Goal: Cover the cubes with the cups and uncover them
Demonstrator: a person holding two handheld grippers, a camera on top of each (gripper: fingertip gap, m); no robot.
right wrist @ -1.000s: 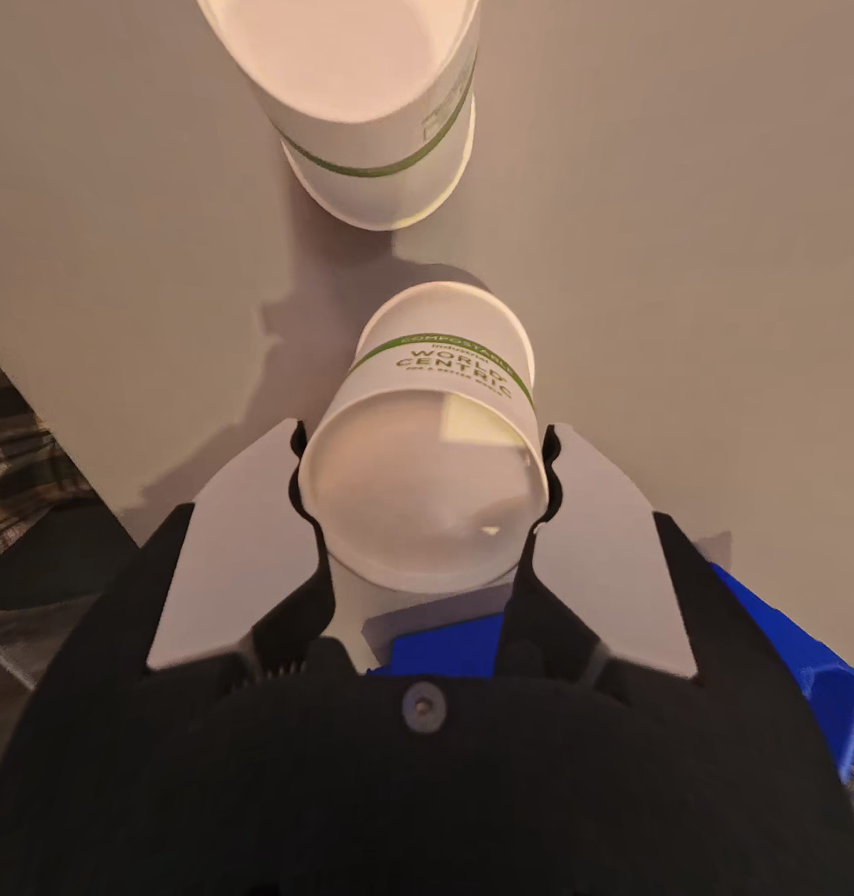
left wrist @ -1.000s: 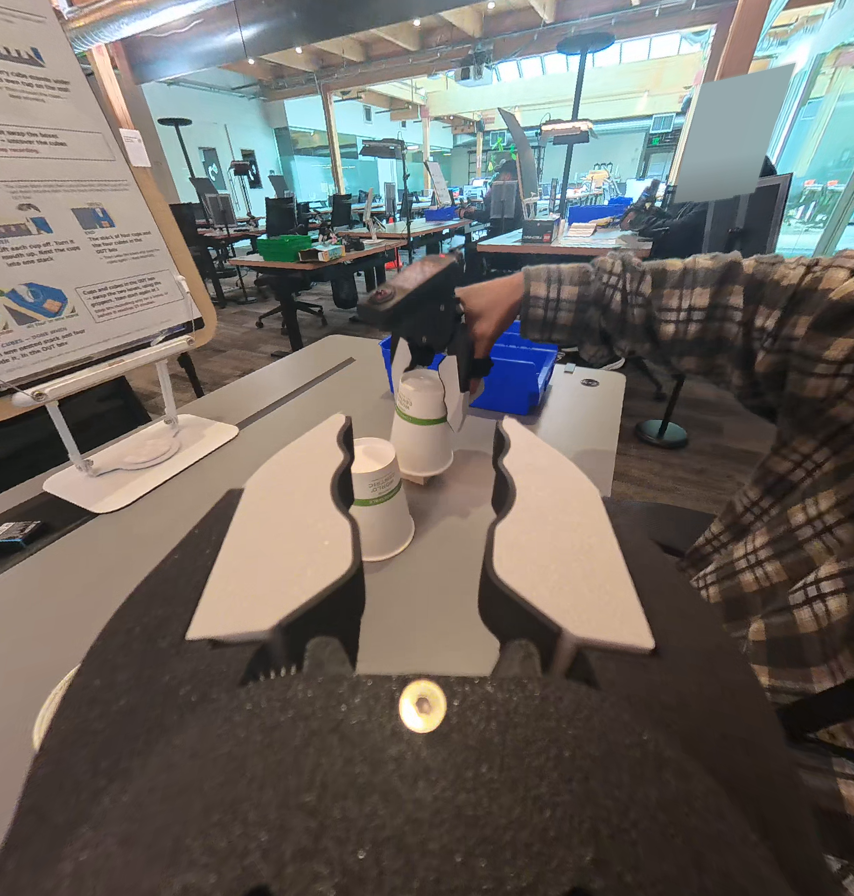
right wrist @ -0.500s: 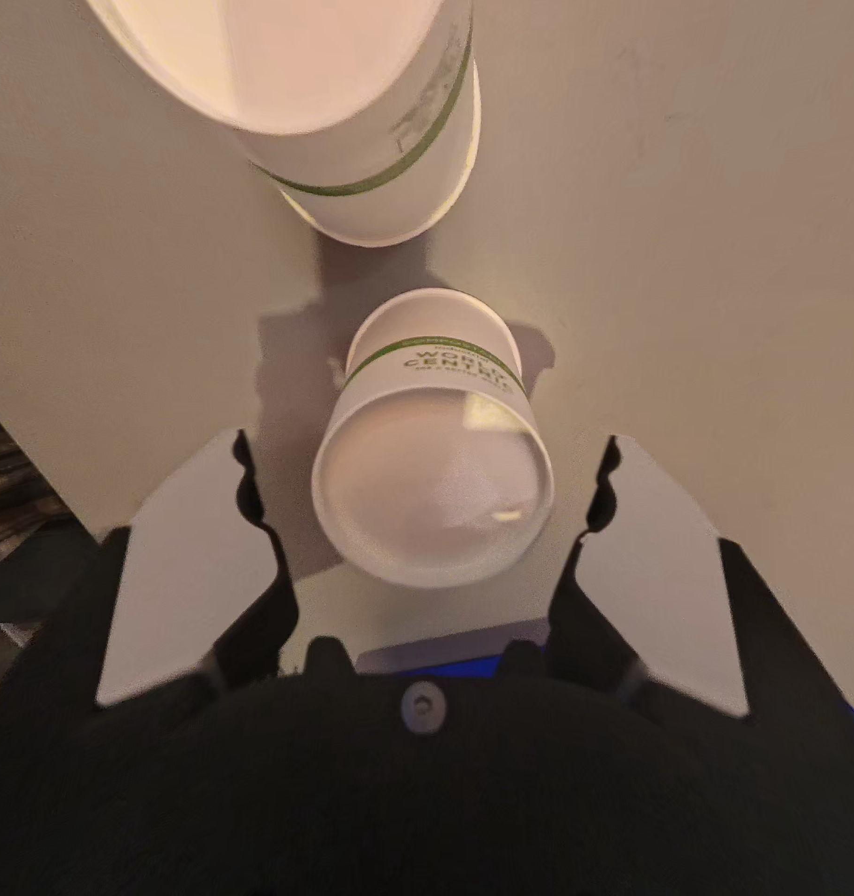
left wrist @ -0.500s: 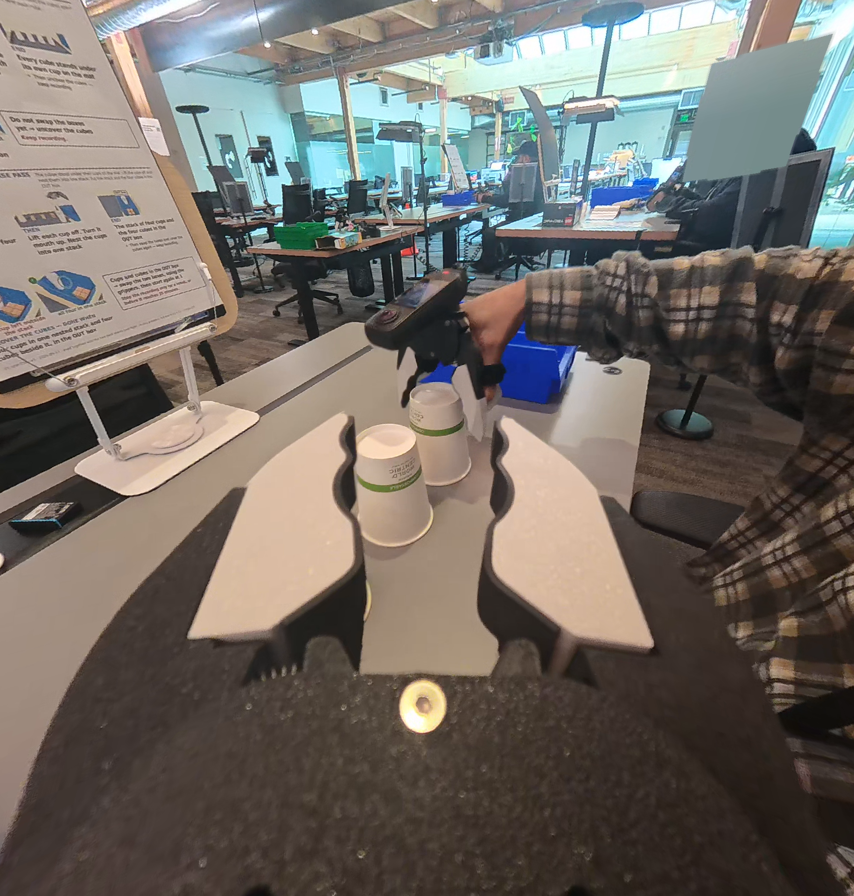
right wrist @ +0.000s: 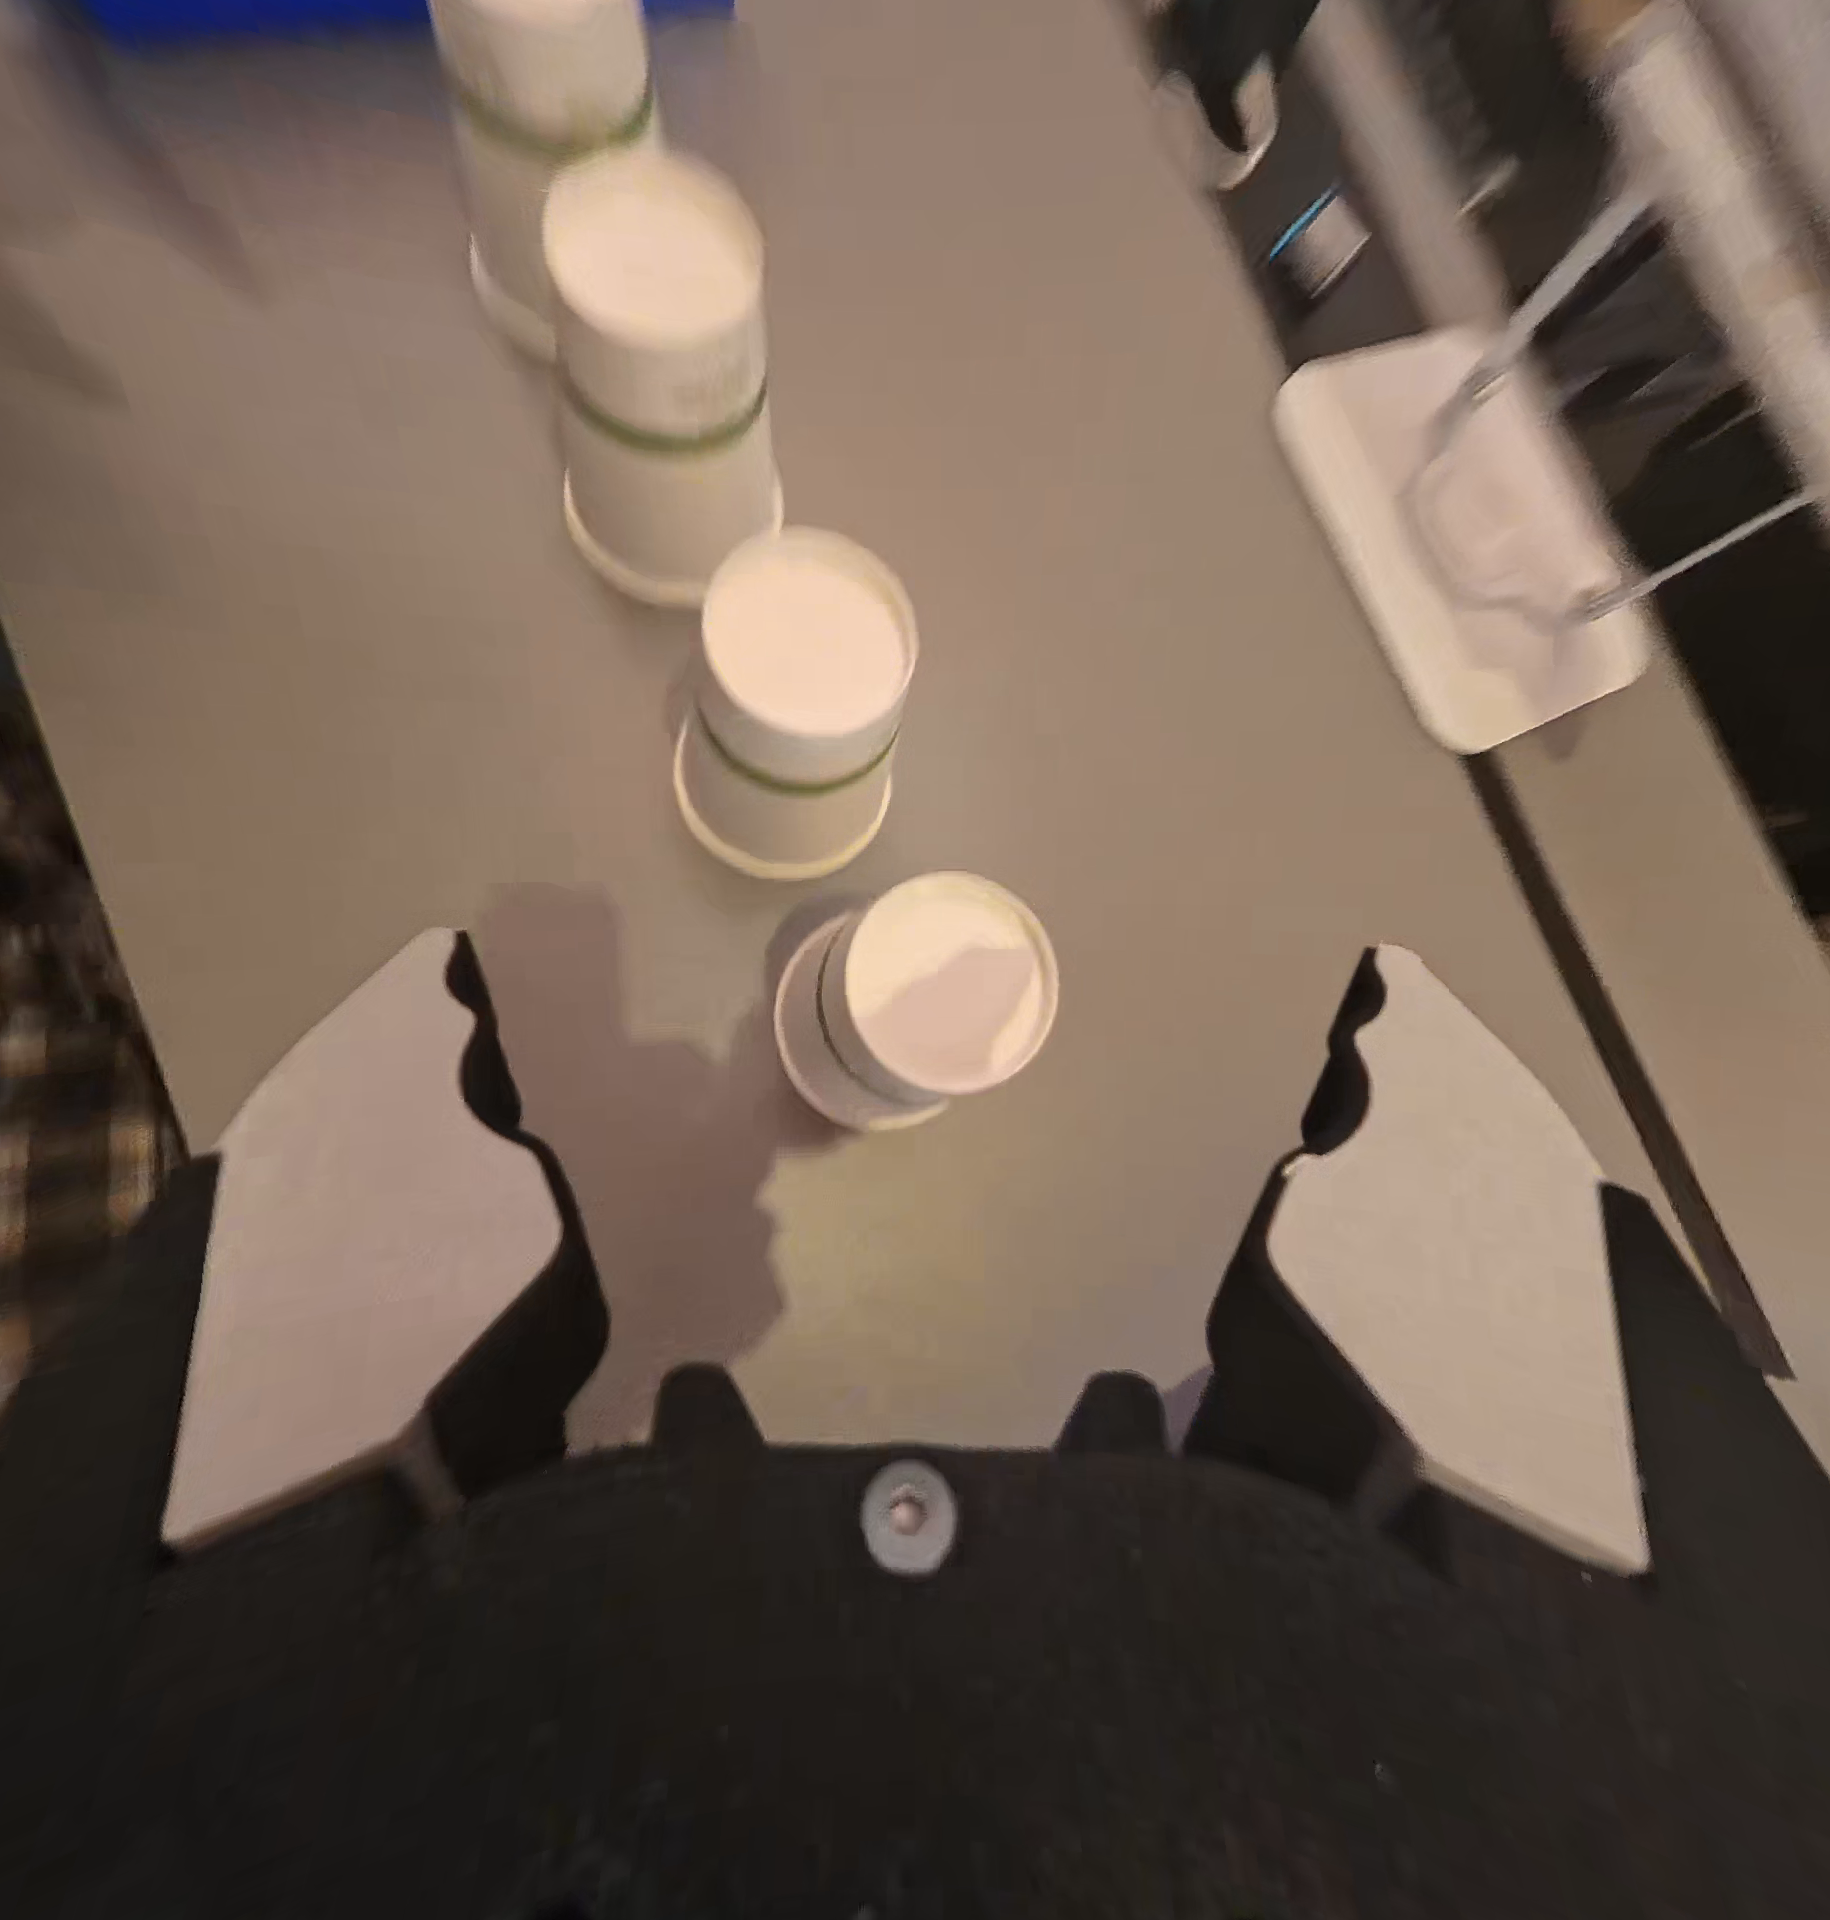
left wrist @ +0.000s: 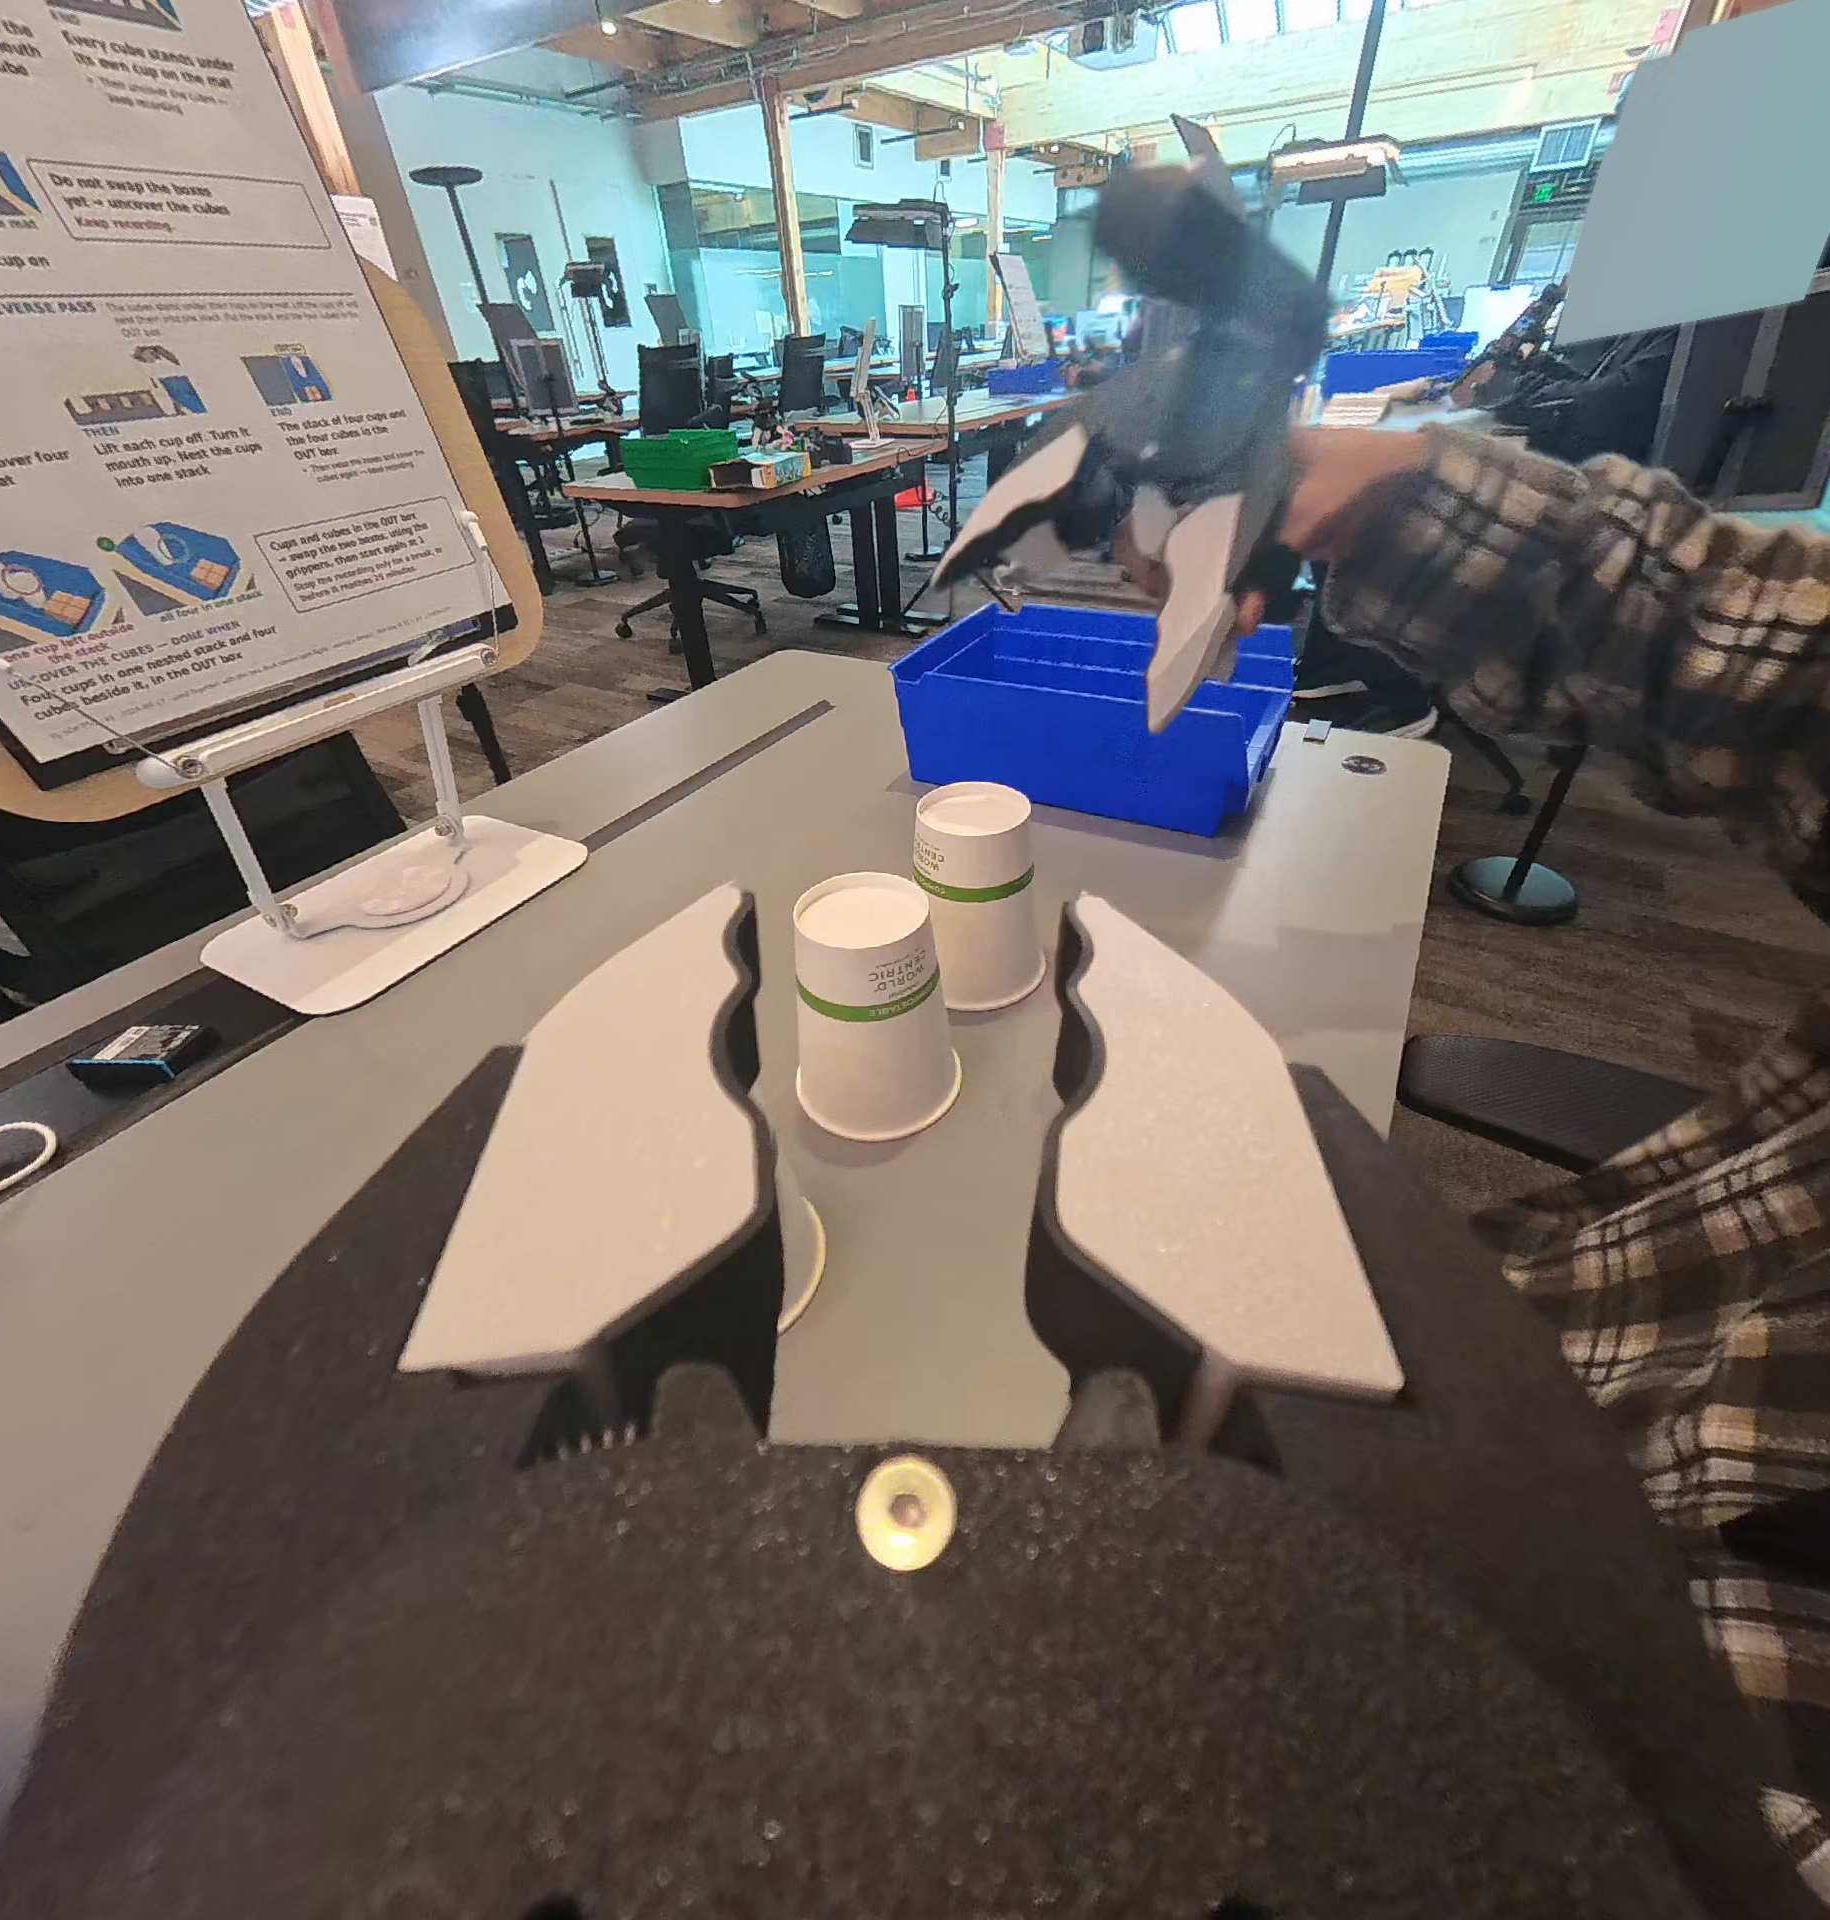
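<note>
Several white paper cups with a green band stand upside down in a row on the grey table [right wrist: 1150,831]. In the right wrist view they are the nearest cup [right wrist: 921,1008], a second cup [right wrist: 797,717], a third cup [right wrist: 662,384] and a farthest cup [right wrist: 547,104]. No cube shows. My right gripper [right wrist: 916,951] is open and empty, high above the nearest cup. In the left wrist view it [left wrist: 1072,623] hangs blurred in the air. My left gripper [left wrist: 906,935] is open and empty, low over the table, with one cup [left wrist: 869,1008] between its fingertips, another cup [left wrist: 978,904] beyond, and a further cup [left wrist: 802,1257] half hidden under the left finger.
A blue bin [left wrist: 1077,717] stands at the table's far end. An instruction board on a white stand [left wrist: 391,914] is at the left; its base [right wrist: 1462,540] shows in the right wrist view. A small black device [left wrist: 142,1049] lies by the left edge. A plaid sleeve [left wrist: 1617,623] reaches in from the right.
My right gripper opened, let go of the cup it set down, and rose up and away. My left gripper drew back slightly, still open.
</note>
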